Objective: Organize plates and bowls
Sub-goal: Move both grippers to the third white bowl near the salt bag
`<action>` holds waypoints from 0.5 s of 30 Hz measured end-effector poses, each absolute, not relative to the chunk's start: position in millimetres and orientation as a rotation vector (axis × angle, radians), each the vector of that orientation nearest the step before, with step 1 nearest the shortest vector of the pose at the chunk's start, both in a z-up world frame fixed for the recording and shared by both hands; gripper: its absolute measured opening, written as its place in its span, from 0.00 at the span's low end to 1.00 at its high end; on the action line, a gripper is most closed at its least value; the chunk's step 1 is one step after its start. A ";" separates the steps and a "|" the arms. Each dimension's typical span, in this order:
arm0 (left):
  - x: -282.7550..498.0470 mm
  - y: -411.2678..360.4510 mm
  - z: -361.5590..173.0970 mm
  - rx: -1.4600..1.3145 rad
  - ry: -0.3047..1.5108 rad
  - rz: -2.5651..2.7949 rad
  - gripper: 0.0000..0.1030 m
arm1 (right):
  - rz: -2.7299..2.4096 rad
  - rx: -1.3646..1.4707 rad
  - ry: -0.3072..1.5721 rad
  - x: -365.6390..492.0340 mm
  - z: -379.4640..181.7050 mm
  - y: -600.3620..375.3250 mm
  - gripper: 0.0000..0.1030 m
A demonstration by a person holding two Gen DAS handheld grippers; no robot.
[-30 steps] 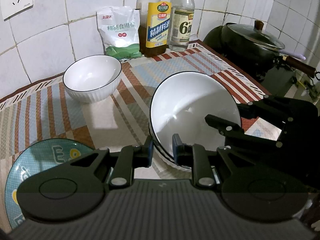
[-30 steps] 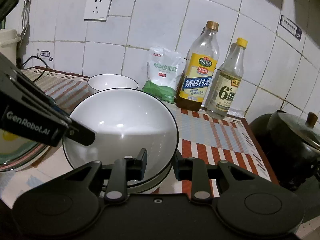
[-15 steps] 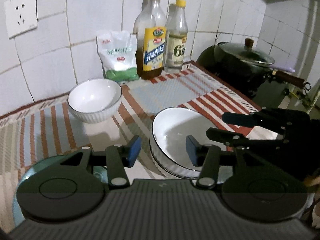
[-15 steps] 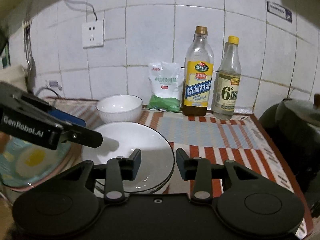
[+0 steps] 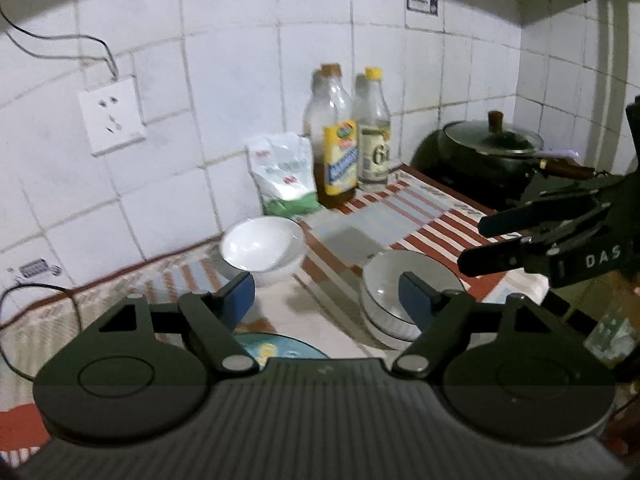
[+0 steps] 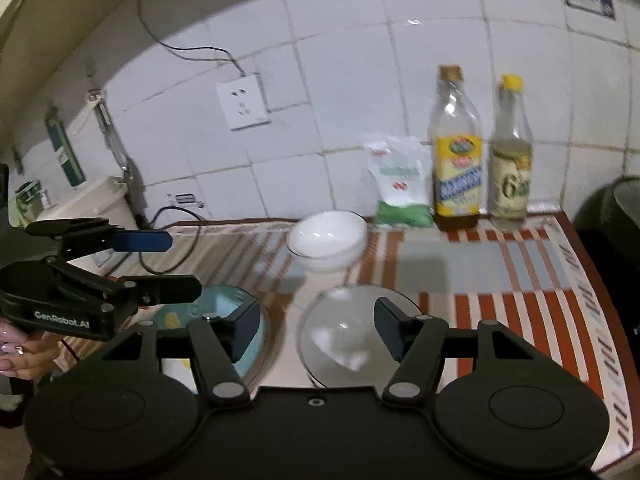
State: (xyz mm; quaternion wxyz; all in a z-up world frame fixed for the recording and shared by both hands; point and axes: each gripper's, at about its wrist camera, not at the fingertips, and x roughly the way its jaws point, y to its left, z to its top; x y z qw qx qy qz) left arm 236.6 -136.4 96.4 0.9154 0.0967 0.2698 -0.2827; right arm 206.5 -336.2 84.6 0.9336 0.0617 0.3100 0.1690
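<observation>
Two grippers, both with their jaws spread and nothing between the pads. The left gripper (image 5: 326,294) has just been opening, blue pads wide apart, and it hangs above the counter with only the striped cloth (image 5: 404,216) showing in the gap. Same story for the right gripper (image 6: 318,330): jaws just been opening, empty, up off the surface.

So where's the crockery? The big white bowl (image 5: 400,300) with the dark rim sits on the cloth on the near side, looks like it's stacked on another one, you can see a ribbed wall under it in the left wrist view. In the right wrist view that same bowl (image 6: 348,340) is right below the gap of the right gripper, not touched by either pad as far as I can tell. The small white bowl (image 6: 326,240) sits on its own farther back, near the wall, well apart from the stack. A teal plate (image 6: 224,308) with a cartoon print is just left of the big bowl, at the near edge, half hidden behind the gripper bodies.

Along the far wall: a white and green bag (image 6: 400,184), a yellow-label bottle (image 6: 456,160) and a clear bottle (image 6: 512,160) with a yellow cap, side by side. A dark lidded pot (image 5: 488,148) sits off to the right past the cloth. A bit of a hand (image 6: 20,354) shows under the left gripper at the left edge. Picture's a bit blurry overall.
</observation>
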 end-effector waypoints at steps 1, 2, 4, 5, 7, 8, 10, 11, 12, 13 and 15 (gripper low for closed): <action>236.7 -132.3 99.6 0.202 0.549 -0.577 0.80 | 0.357 0.122 0.634 209.4 89.2 -331.5 0.68; 237.6 -128.8 102.3 0.204 0.543 -0.571 0.80 | 0.368 0.120 0.636 212.8 93.3 -328.3 0.68; 240.6 -121.1 106.4 0.202 0.532 -0.556 0.81 | 0.383 0.113 0.628 221.3 99.6 -321.4 0.68; 243.4 -117.2 107.4 0.195 0.529 -0.553 0.81 | 0.389 0.107 0.624 226.6 101.3 -318.1 0.68; 251.3 -110.2 108.1 0.168 0.531 -0.559 0.81 | 0.403 0.105 0.623 238.5 102.7 -314.1 0.68; 256.8 -107.1 107.1 0.148 0.536 -0.563 0.81 | 0.414 0.112 0.628 247.2 101.4 -312.6 0.68; 268.7 -102.3 104.0 0.121 0.551 -0.568 0.81 | 0.428 0.123 0.639 262.5 98.4 -311.2 0.68; 275.9 -100.6 100.8 0.114 0.558 -0.561 0.81 | 0.426 0.129 0.651 271.9 95.4 -310.9 0.68; 281.3 -99.8 97.1 0.109 0.563 -0.554 0.81 | 0.426 0.136 0.662 281.4 92.1 -311.2 0.68; 289.0 -98.7 93.1 0.102 0.572 -0.548 0.81 | 0.430 0.145 0.673 290.2 88.5 -311.6 0.68; 305.3 -96.4 83.5 0.080 0.596 -0.537 0.79 | 0.427 0.175 0.705 308.8 79.4 -314.5 0.68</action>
